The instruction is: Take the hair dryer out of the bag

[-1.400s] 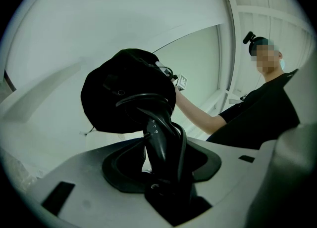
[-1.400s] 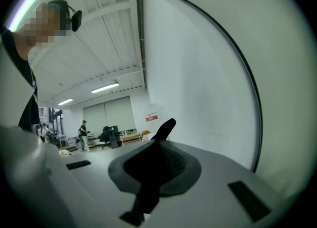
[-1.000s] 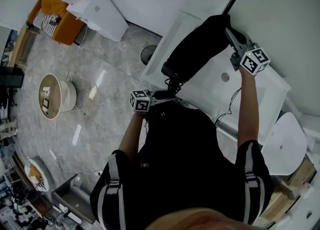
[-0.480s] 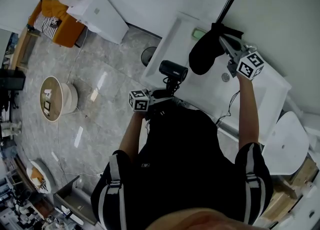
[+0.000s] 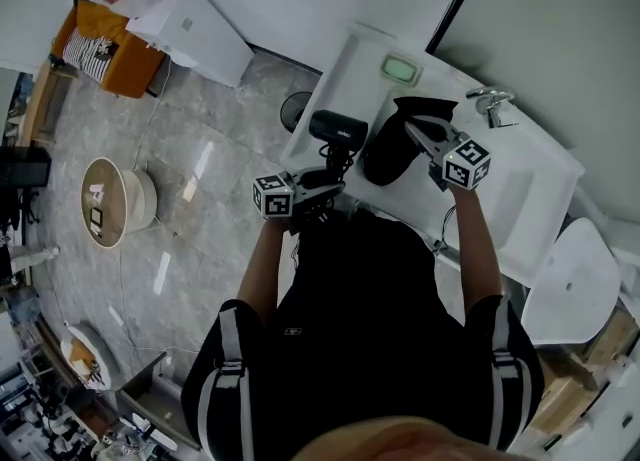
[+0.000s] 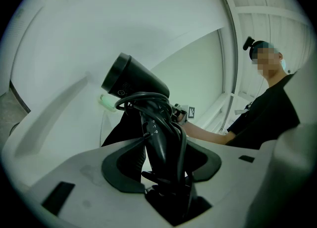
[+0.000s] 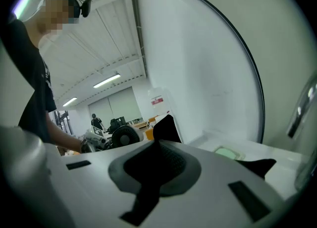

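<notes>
The black hair dryer stands free of the bag, nozzle end up, over the left edge of the white counter. My left gripper is shut on its handle, with the cord looped round it. The empty black bag hangs limp down to the counter from my right gripper, whose jaws are shut on its fabric. The bag is just right of the dryer and apart from it. In the left gripper view the bag shows behind the dryer.
The white washbasin counter carries a green soap dish at the back and a chrome tap at the right. A white chair stands right of me. A round table and an orange sofa are on the floor at left.
The right gripper pulled the bag up off the dryer, then came down and left toward the counter with it. The dryer now stands uncovered; the left gripper shifted slightly.
</notes>
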Demonstrator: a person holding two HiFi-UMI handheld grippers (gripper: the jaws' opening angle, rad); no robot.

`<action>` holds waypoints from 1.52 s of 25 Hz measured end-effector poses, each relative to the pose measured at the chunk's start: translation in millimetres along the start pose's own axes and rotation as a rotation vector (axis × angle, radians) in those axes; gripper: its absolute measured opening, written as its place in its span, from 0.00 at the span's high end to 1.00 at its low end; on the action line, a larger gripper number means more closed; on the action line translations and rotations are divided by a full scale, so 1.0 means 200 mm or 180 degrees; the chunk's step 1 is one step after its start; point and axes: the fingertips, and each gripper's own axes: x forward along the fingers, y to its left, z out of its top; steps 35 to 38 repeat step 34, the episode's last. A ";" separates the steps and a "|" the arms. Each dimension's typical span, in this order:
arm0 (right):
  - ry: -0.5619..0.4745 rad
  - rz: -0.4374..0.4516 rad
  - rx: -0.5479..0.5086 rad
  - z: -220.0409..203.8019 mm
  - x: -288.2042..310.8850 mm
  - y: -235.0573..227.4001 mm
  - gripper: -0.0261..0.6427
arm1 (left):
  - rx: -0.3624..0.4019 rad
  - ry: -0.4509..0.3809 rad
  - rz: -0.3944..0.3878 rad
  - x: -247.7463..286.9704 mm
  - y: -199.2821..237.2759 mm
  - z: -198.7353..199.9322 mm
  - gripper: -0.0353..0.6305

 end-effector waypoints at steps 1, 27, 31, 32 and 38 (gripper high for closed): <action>0.0015 0.0021 0.0065 -0.05 0.01 0.02 0.86 | 0.0005 -0.0006 -0.0005 0.00 0.01 0.02 0.65; 0.0384 0.0150 0.0273 -0.39 0.08 0.25 0.86 | 0.0016 -0.0005 -0.0015 0.02 0.08 0.14 0.65; 0.0399 0.0193 0.0254 -0.39 0.09 0.25 0.86 | 0.0001 -0.0043 0.0022 0.03 0.07 0.14 0.65; 0.0402 0.0199 0.0250 -0.39 0.09 0.25 0.86 | -0.0001 -0.0054 0.0026 0.03 0.07 0.14 0.65; 0.0406 0.0210 0.0242 -0.38 0.09 0.25 0.86 | -0.0002 -0.0075 0.0035 0.03 0.07 0.14 0.65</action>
